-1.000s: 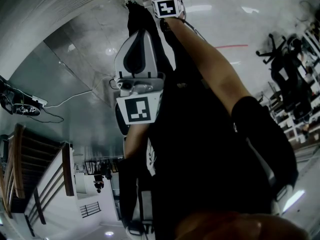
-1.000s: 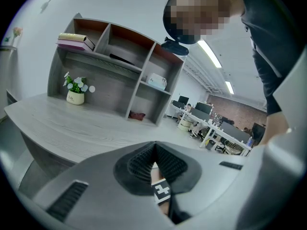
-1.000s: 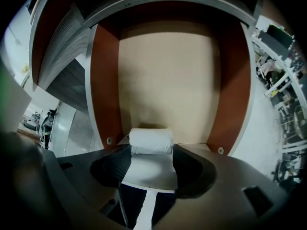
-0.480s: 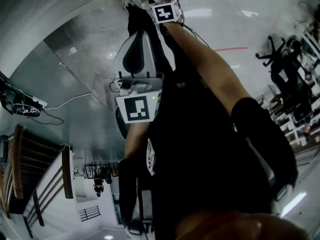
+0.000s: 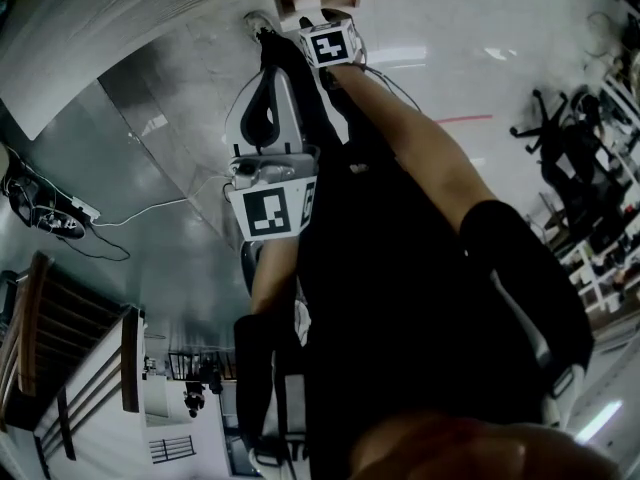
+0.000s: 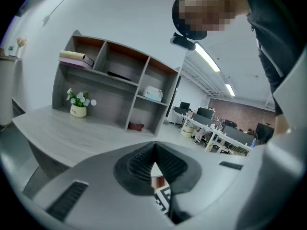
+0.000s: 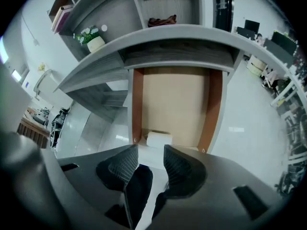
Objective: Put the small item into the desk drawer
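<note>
Small white item (image 7: 159, 139) lying in open drawer (image 7: 172, 99), right tongs (image 7: 151, 150) closing empty just beside it, left tongs (image 6: 154, 150) together

open drawer (image 7: 175, 104) mostly bare, white block (image 7: 159, 139) at front

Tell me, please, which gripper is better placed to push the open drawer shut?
Right. The right gripper hangs over the open drawer, fingers closing with nothing between them; the white item lies inside. The left gripper faces the shelves.
</note>
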A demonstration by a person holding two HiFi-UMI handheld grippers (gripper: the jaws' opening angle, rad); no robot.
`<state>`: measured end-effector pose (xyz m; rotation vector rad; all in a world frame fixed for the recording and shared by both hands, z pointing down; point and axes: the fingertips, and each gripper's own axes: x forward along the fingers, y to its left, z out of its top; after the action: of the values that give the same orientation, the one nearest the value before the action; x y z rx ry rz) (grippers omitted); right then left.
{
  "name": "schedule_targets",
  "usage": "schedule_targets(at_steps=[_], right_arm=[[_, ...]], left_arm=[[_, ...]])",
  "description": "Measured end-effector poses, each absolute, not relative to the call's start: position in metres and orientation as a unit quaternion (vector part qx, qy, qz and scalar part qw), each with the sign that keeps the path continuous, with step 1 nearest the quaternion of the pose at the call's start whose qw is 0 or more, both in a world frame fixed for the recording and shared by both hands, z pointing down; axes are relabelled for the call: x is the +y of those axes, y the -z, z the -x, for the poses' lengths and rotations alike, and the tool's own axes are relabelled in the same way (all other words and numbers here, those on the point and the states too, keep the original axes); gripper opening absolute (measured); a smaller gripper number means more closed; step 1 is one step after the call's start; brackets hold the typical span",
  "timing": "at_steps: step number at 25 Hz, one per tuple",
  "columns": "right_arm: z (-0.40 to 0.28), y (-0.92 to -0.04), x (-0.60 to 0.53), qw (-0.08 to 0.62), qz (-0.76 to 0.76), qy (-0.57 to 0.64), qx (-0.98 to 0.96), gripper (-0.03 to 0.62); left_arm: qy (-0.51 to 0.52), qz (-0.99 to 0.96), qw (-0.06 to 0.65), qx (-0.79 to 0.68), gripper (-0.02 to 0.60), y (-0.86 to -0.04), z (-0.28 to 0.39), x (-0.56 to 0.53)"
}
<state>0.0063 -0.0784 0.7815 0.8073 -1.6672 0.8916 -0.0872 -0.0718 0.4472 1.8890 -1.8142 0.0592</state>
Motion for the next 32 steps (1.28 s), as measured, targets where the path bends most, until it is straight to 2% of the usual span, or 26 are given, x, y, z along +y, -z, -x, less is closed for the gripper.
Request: schedule_targets(at_steps=[8,13,21,32], right_arm=[[-0.016,-0.730,-0.080,0.496,-0.325,-0.337,-0.731,0.057],[-0.021,-0.684,-0.077,0.469,-0.317,-0.328,-0.757,0.010],[-0.026,-0.612,-0.076,0.413,-0.299,-0.306,-0.804,0.000],[-0.013,-0.512,-0.085,0.333,-0.319,-0.247,-0.853,0.000]], left_arm=[[-0.027,-0.685,0.230,-0.691,-0.002,-0.415,0.078,-0.051],[-0.009,-0.671,0.218,-0.708,-0.002,-0.386,0.060,-0.032],[0.004,-0.648,0.193,-0.737,-0.002,-0.346,0.038,-0.003],[0.006,-0.662,0.176,-0.729,-0.002,-0.317,0.065,0.008]])
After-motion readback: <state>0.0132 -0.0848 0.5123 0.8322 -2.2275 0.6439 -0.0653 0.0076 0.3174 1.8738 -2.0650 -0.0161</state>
